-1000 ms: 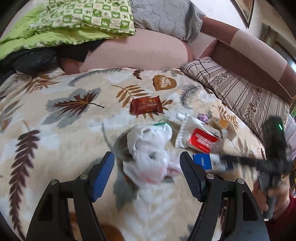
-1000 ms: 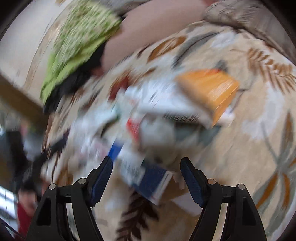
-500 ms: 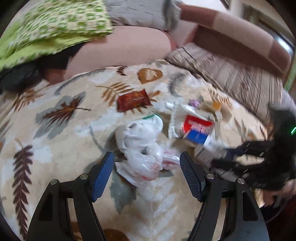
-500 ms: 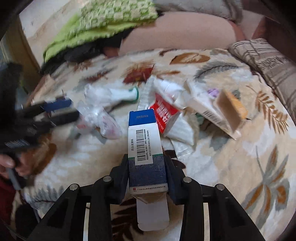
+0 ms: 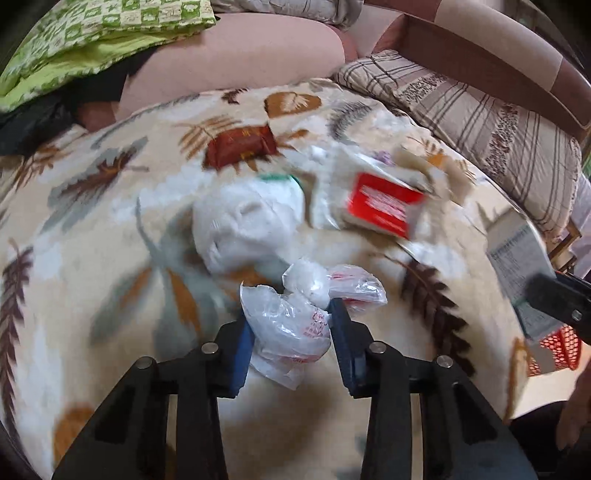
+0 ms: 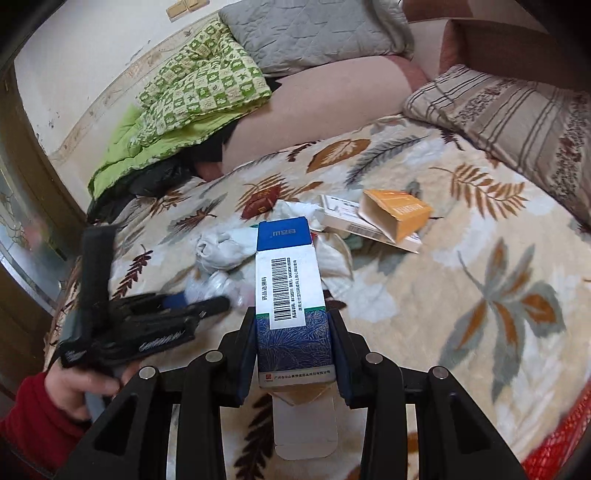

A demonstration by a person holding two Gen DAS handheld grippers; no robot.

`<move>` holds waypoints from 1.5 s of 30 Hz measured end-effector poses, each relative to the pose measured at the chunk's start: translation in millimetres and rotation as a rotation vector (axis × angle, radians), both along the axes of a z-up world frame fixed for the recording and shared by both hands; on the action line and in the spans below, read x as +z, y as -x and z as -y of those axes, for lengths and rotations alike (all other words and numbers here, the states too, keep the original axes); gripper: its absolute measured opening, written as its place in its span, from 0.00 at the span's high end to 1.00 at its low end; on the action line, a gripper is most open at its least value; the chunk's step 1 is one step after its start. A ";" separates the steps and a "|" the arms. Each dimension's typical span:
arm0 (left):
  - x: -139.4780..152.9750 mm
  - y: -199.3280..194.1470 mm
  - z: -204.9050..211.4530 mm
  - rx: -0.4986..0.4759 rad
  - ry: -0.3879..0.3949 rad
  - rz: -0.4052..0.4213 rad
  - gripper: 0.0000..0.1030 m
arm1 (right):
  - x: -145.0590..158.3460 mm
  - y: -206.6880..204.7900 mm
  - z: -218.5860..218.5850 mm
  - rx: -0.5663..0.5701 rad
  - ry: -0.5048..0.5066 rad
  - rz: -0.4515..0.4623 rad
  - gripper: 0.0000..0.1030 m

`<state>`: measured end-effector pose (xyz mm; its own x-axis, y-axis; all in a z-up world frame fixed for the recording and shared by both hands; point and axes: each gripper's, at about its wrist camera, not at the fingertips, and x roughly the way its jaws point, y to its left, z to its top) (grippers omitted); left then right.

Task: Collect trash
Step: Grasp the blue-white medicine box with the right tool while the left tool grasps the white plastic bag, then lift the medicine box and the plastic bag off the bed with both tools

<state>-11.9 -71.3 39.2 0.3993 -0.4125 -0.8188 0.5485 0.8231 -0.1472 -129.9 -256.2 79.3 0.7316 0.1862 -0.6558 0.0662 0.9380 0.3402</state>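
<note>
In the left wrist view my left gripper (image 5: 291, 325) is shut on a crumpled clear plastic bag (image 5: 291, 328) with red print. Beyond it lie a white bag (image 5: 247, 225), a red packet (image 5: 382, 206) and a brown wrapper (image 5: 240, 146) on the leaf-pattern blanket (image 5: 92, 221). In the right wrist view my right gripper (image 6: 293, 339) is shut on a blue and white carton (image 6: 290, 291) with a barcode, its bottom flap hanging open. An open orange box (image 6: 397, 214) lies further back. The left gripper (image 6: 207, 306) appears at the left, held by a hand (image 6: 77, 387).
A green quilt (image 6: 184, 99), a grey pillow (image 6: 306, 33) and a striped cushion (image 6: 509, 114) ring the blanket. A red mesh basket (image 5: 557, 347) shows at the right edge, also in the right wrist view's lower corner (image 6: 557, 439). A sofa arm (image 5: 491, 62) rises behind.
My left gripper has closed on the clear plastic bag. My right gripper keeps hold of the carton and has drawn back to the right, away from the pile.
</note>
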 end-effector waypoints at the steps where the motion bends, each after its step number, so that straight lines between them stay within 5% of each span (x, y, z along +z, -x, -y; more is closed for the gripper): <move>1: 1.1 9.0 -1.2 0.010 0.011 -0.011 0.63 | -0.5 3.3 -0.5 0.001 0.001 -0.003 0.62; 9: -4.6 39.8 10.9 0.030 -0.039 0.039 0.49 | -4.6 17.3 -5.2 -0.006 0.008 -0.017 0.62; 12: -5.6 45.7 11.5 0.052 -0.065 0.081 0.67 | -3.9 23.9 -4.4 -0.026 0.013 -0.015 0.62; 18: 11.8 73.3 -8.9 0.152 0.032 0.133 0.70 | 5.8 41.8 -3.3 -0.094 0.050 0.030 0.62; 28: 42.8 138.2 -9.6 0.191 0.003 0.414 0.70 | 15.8 76.2 -17.5 -0.130 0.125 0.092 0.62; 45: 45.2 146.7 -25.8 0.225 0.016 0.435 0.70 | 12.8 75.3 -20.1 -0.130 0.139 0.075 0.62</move>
<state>-158.5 -45.6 84.4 0.7837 -0.2876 -0.5505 0.3706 0.9278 0.0428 -205.2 -236.1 92.1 0.7912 -0.0017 -0.6116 0.1696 0.9614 0.2168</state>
